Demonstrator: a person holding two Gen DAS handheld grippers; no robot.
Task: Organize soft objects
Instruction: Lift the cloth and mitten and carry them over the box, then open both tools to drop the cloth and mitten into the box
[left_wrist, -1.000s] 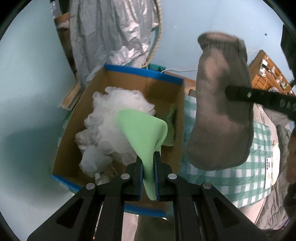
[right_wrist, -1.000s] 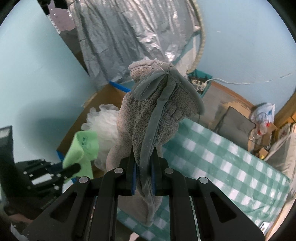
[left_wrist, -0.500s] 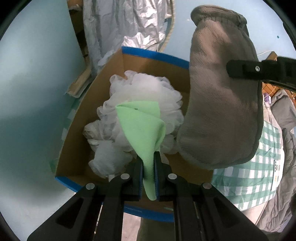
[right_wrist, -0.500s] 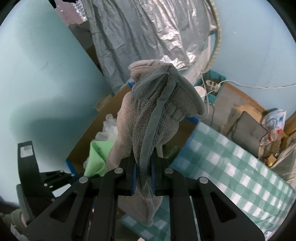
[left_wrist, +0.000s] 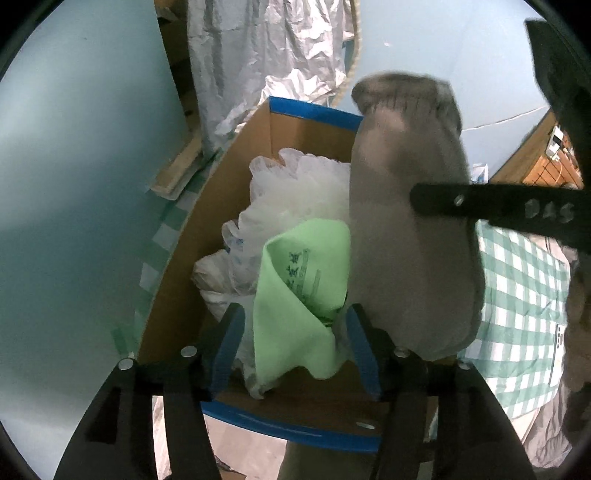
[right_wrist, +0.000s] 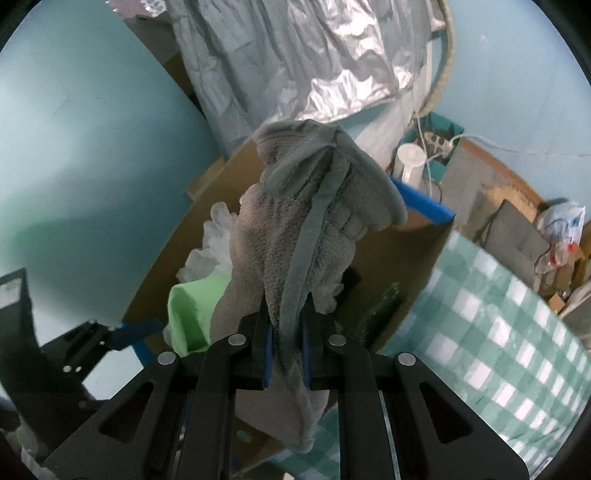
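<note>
My left gripper (left_wrist: 295, 347) is open over a cardboard box (left_wrist: 207, 229) with blue-taped edges. A light green cloth (left_wrist: 295, 295) lies loose between the jaws, resting on a white mesh puff (left_wrist: 291, 199) inside the box. My right gripper (right_wrist: 287, 343) is shut on a grey fleece mitten (right_wrist: 295, 240) and holds it above the box's right side. The mitten also shows in the left wrist view (left_wrist: 410, 236), pinched by the right gripper's fingers (left_wrist: 480, 206). The green cloth (right_wrist: 192, 310) and the puff (right_wrist: 210, 240) show in the right wrist view too.
A green-and-white checked cloth (right_wrist: 509, 350) covers the surface right of the box. A silver crinkled sheet (right_wrist: 306, 62) hangs behind it against a light blue wall. A white cup (right_wrist: 410, 162) and cables sit on the floor beyond.
My left gripper has opened and let go of the green cloth, which now rests in the box. Both grippers moved closer over the box; the mitten stays gripped.
</note>
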